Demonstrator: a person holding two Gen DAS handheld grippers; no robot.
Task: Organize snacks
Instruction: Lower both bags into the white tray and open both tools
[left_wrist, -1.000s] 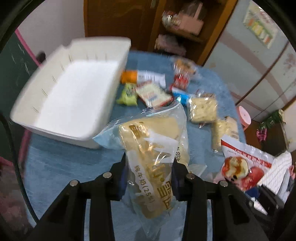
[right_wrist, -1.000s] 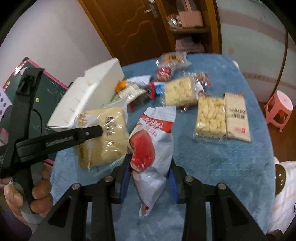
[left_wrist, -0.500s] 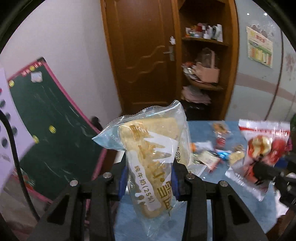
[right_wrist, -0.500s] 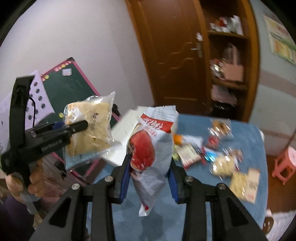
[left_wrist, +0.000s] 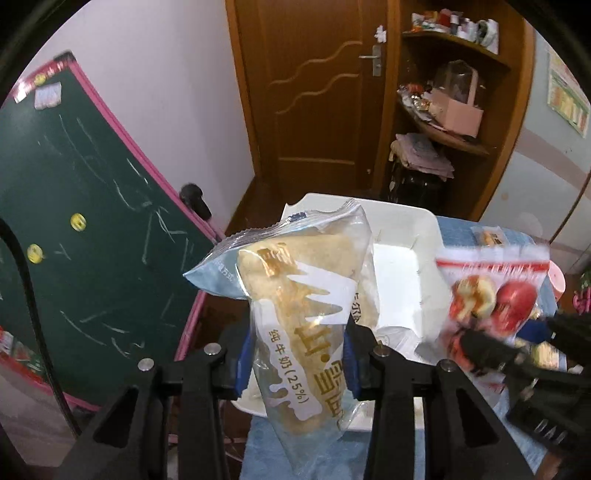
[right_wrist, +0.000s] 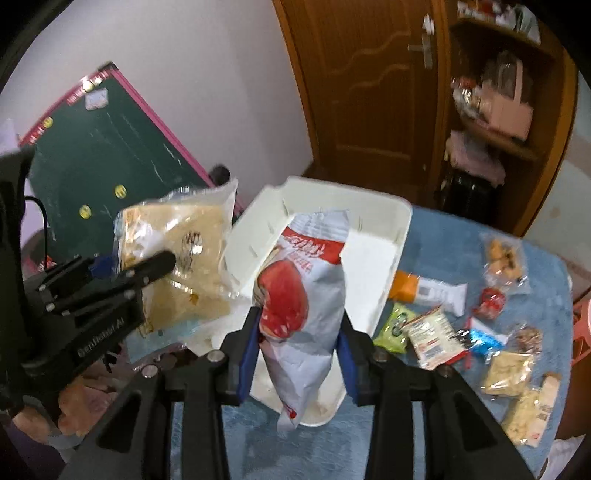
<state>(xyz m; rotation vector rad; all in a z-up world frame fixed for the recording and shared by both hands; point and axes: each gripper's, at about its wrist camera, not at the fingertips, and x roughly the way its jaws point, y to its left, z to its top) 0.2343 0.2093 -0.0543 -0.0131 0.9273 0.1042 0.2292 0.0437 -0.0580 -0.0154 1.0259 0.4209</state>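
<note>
The blue-clothed table (right_wrist: 461, 236) carries a white bin (right_wrist: 391, 258) at its far left corner, loose snacks beside it. Above the bin, the left gripper (left_wrist: 297, 365) clamps a bread packet (left_wrist: 295, 306); the right gripper (right_wrist: 297, 354), jaws just easing, pinches a red-and-white snack bag (right_wrist: 306, 295).

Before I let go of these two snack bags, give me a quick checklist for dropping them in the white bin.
1. Left gripper clamped on the bread packet: ok.
2. Right gripper pinching the red and white snack bag: ok, though its jaws have just been opening.
3. White bin under the snack bag: ok, the bin shows behind and below it.
4. Bread packet over the bin: cannot tell, it seems to hang near the bin's left edge.
5. Room in the bin: ok, the visible floor looks bare.
6. The two bags clear of each other: ok, apart in both views.
</note>
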